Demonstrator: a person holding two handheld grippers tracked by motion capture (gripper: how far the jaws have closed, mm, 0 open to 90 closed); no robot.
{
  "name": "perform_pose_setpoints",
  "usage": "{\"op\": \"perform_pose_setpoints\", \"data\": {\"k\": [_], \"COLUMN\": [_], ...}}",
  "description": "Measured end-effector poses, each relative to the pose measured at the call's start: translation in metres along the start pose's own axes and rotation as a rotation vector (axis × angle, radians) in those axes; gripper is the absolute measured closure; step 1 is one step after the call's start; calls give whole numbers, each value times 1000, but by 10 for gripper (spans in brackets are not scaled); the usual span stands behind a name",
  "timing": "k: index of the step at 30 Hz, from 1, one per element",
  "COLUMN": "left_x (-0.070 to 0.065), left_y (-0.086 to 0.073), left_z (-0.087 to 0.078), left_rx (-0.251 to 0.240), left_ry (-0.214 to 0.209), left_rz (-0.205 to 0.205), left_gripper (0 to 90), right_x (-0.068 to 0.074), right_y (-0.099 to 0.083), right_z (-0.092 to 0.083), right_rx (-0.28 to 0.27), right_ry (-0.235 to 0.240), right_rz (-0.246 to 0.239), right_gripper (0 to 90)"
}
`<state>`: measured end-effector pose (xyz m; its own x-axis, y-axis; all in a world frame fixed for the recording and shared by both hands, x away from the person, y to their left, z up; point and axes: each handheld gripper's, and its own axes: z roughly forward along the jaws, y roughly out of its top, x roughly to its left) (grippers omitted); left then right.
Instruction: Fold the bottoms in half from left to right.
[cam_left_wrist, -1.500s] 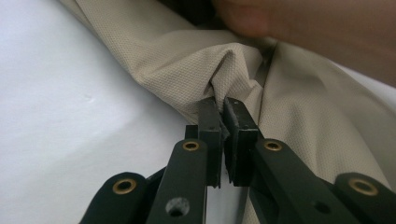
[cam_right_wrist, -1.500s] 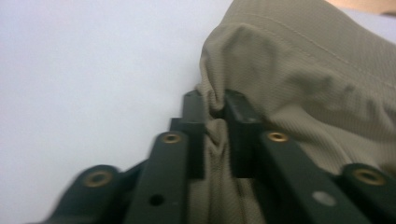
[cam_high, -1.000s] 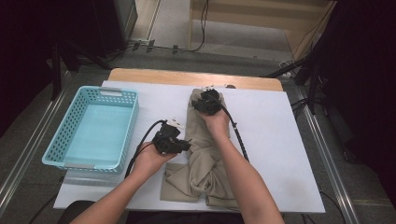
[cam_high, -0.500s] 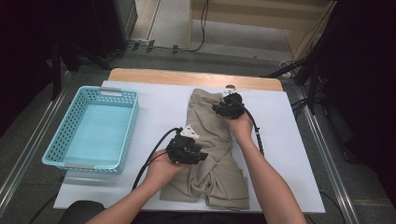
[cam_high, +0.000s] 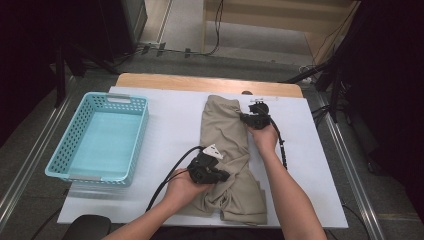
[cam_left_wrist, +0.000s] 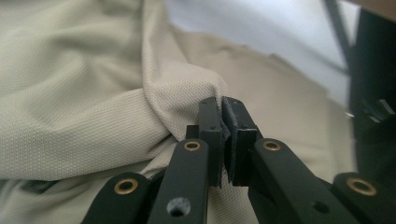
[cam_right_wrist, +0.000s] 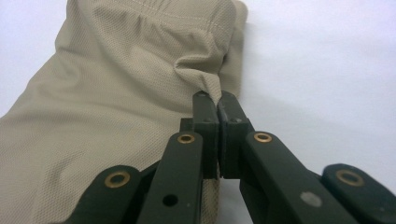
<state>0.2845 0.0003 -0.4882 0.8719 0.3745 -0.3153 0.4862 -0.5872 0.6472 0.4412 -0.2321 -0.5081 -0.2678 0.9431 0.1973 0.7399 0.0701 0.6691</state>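
Note:
A beige garment (cam_high: 225, 145) lies lengthwise on the white table cover (cam_high: 170, 120). My left gripper (cam_high: 226, 176) is at the garment's left side near its lower half. In the left gripper view its jaws have just closed and pinch a raised fold of the beige fabric (cam_left_wrist: 187, 88) between the pads. My right gripper (cam_high: 244, 118) is at the garment's upper right edge. In the right gripper view its jaws have also just closed, and a puckered bit of the fabric's edge (cam_right_wrist: 201, 74) is caught between them.
A light blue plastic basket (cam_high: 141, 131) stands at the left of the table with nothing in it. A wooden strip (cam_high: 200, 82) runs along the far edge. A dark rounded object (cam_high: 90, 227) sits at the front left corner. Black cables trail from both grippers.
Both hands have shifted to the right across the garment. The right gripper went from the garment's top middle to its right edge, the left from the left edge onto the cloth. Both jaws closed.

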Motion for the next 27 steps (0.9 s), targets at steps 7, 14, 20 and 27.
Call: {"op": "perform_pose_setpoints", "data": {"k": [7,14,20,27], "left_x": [-13,7,31,48], "left_y": [3,7,4,-2], "left_z": [-14,-44,-60,-56], "left_rx": [-36,-87,-140,-143], "left_ry": [-1,77,161,213], "left_rz": [40,16,-4,-45], "left_gripper": [663,568,473,453], "right_x": [-4,1,2,14], "right_y": [-1,-19,-39,-60], "right_z": [-10,-38,-59,-80], "right_rx": [-26,-45,-48,-38], "right_ry": [-13,47,61,99], "right_rz": [-23,-109,-153,-230], "right_gripper": [644,569,561,554]}}
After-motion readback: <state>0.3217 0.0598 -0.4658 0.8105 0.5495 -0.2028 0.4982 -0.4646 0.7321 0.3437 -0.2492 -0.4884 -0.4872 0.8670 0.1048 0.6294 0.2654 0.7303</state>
